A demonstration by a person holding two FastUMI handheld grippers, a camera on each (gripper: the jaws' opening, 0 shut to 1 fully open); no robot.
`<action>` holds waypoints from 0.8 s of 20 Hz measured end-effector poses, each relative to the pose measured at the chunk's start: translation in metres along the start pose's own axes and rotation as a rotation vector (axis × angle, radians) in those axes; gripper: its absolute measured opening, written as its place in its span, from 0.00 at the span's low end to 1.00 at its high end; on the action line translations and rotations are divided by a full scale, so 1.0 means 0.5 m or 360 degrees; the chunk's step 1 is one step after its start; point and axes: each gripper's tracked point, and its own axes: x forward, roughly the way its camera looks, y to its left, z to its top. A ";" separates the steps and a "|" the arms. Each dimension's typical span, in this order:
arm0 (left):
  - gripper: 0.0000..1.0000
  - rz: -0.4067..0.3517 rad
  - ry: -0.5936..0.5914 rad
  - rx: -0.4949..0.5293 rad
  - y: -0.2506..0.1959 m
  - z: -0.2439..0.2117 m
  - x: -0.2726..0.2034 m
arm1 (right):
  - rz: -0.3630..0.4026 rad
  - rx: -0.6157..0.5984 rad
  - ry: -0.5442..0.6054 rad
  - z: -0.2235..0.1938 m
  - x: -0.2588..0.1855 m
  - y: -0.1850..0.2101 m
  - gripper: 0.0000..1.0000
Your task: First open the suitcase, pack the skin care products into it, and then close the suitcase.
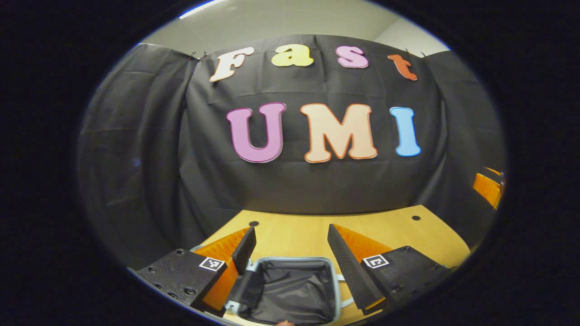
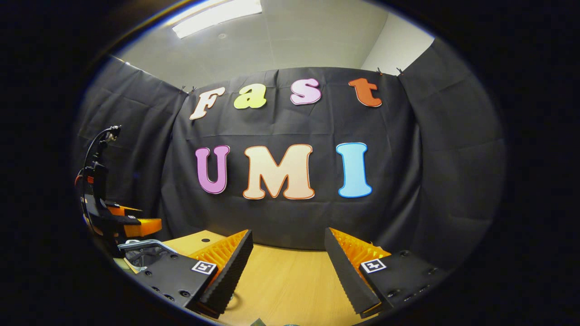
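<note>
Left gripper view: left gripper point(image 1: 292, 237) held above the table point(image 1: 294, 231), fingers spread wide, holding nothing. Suitcase point(image 1: 290, 285) lay open below and between the fingers, dark lining showing, pale rim around it. Right gripper point(image 1: 488, 186) glimpsed at far right edge, orange.

Right gripper view: right gripper point(image 2: 288, 240) also spread wide, empty, over bare table point(image 2: 290, 280). Left gripper point(image 2: 122, 222) seen far left, above a corner of the suitcase point(image 2: 140, 246). Skin care products not made out.

Both gripper views sit low over the light wooden table point(image 1: 299, 235), facing the black cloth wall point(image 2: 290, 127) from near; they share table and wall.
</note>
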 end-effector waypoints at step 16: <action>0.94 -0.0504 0.0552 -0.0079 -0.290 -0.291 -0.134 | -0.0024 -0.0048 0.0123 -0.083 -0.097 -0.155 0.99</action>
